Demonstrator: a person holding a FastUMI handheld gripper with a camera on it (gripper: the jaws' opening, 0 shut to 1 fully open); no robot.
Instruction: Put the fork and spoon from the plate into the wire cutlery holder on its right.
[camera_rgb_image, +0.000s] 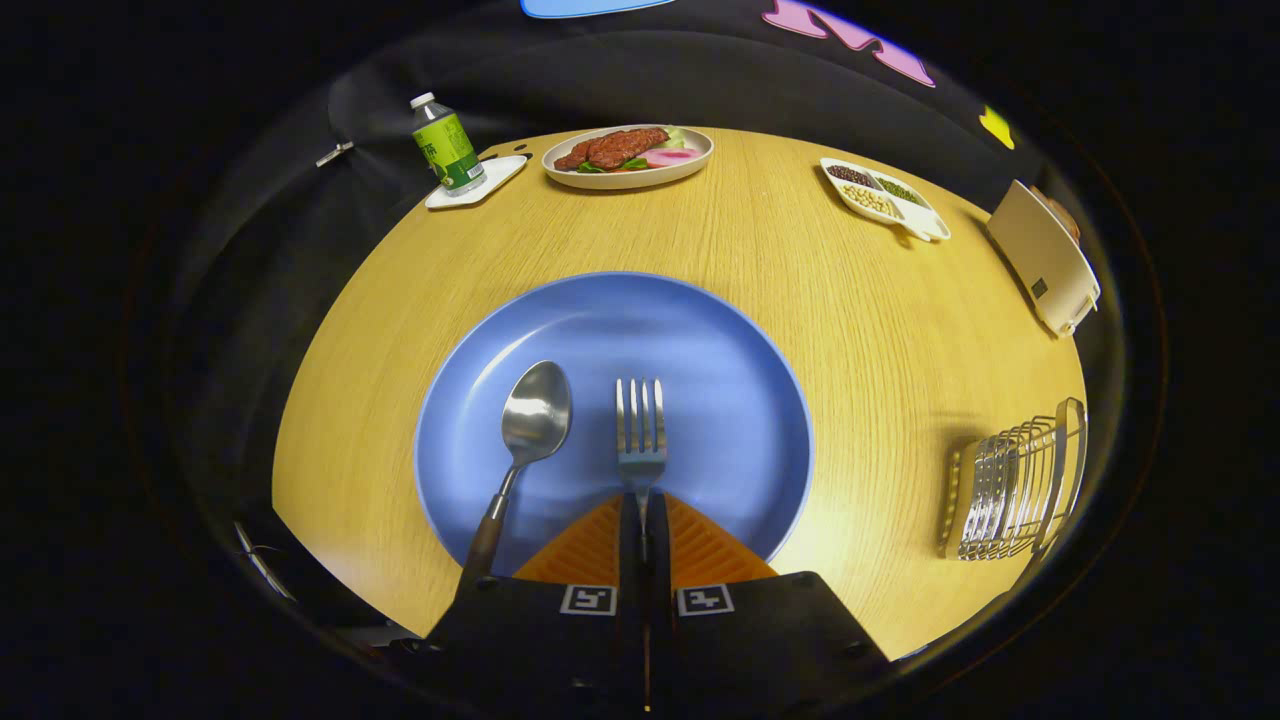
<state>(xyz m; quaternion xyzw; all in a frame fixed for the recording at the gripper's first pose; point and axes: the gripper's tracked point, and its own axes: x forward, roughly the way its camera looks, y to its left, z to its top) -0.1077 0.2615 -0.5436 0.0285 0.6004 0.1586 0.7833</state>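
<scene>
Two pieces of cutlery lie on the blue plate (700, 340) at the centre of the frame. The fork (640, 430) lies in the middle of the plate with its tines pointing away from you, and its handle runs down into the narrow slit between your two orange fingers (700, 545). Your gripper (643, 505) is closed on the fork handle: both fingers press together around it, with almost no gap, just at the lower part of the plate. The spoon (530, 425) lies to the left of the fork, a little tilted, its bowl up and its dark handle running down to the lower left, past the plate rim and beside your left finger. It does not touch the fork.

You have the wire cutlery holder (1015, 485) at the right of the frame, on the wooden table (860, 330), well apart from the plate. From this angle it looks tilted, and I cannot tell what is inside.

Further from you, in the upper part of the frame, an oval dish with meat and vegetables (628, 155) stands beyond the plate. At the upper left a small green bottle (447, 145) stands on a white coaster (480, 185). At the upper right you see a white divided tray with beans and grains (885, 197), and near the table edge a beige box-like object (1045, 260).
</scene>
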